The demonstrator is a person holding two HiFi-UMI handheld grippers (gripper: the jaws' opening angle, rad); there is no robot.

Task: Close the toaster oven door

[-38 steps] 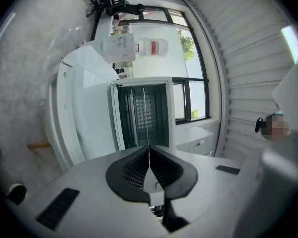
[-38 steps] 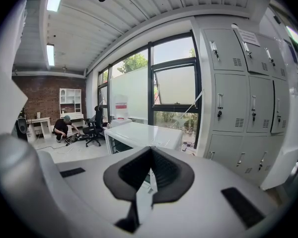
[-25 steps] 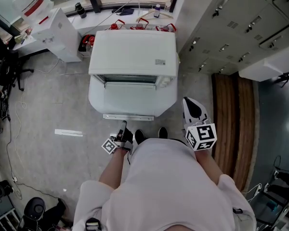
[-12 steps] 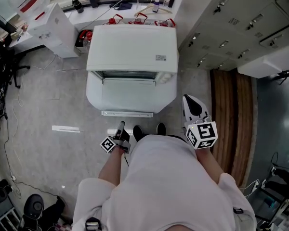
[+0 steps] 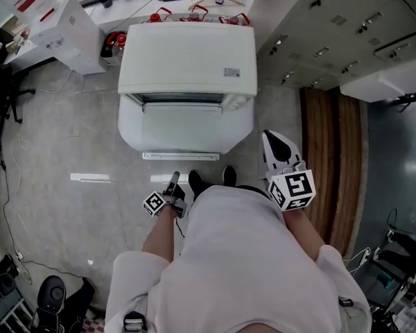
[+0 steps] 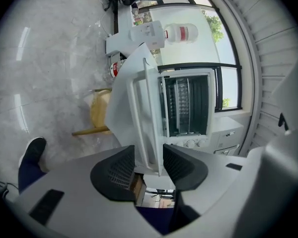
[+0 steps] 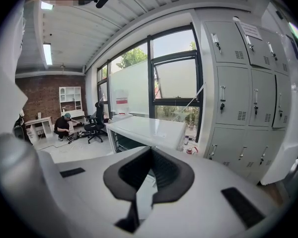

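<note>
Beside grey metal lockers (image 5: pixel 319 19): one boxy white toaster oven (image 5: pixel 187 54), door (image 5: pixel 184 127) open.
Grippers: two; left gripper (image 6: pixel 149 150) jaws apart, right gripper (image 7: pixel 150 150) jaws together.

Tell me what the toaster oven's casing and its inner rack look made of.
Casing: smooth white, probably painted metal, possibly plastic; it has an even soft sheen and no grain. Inner rack: likely bare metal wire, going by the thin, pale, evenly spaced bars.

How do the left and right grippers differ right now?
The left gripper's jaws stand apart, the open oven door's edge showing between them; the right gripper's jaws are together. The left is rolled sideways facing the oven's front; the right is upright, looking over its top. Neither grips anything.
</note>
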